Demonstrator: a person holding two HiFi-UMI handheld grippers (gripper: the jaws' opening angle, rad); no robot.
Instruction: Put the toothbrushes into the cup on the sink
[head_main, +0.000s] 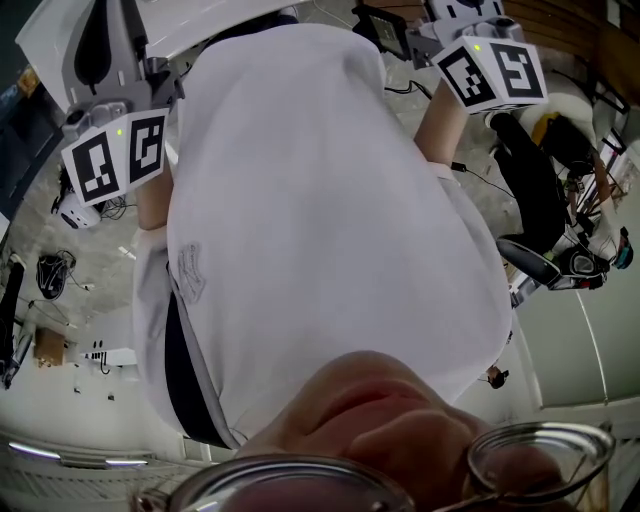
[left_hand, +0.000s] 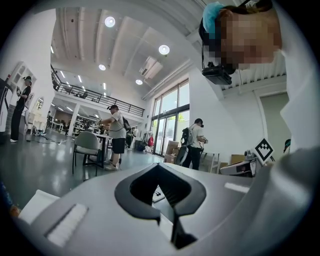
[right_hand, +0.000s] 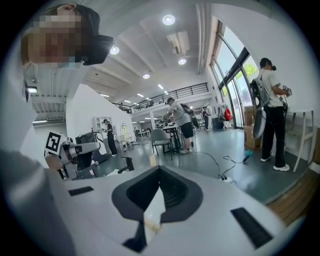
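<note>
Grey two-jaw left gripper (left_hand: 159, 166) is closed on nothing, and so is the grey right gripper (right_hand: 160, 168). Both are raised beside the person's white shirt (head_main: 320, 220). Ahead of either gripper there are no toothbrushes, cup or sink in sight, so I judge the task not started.

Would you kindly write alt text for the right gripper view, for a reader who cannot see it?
The right gripper points out into a large bright hall, its grey jaws closed with nothing between them. A person with a backpack stands at the right by tall windows, and others stand farther back.
</note>
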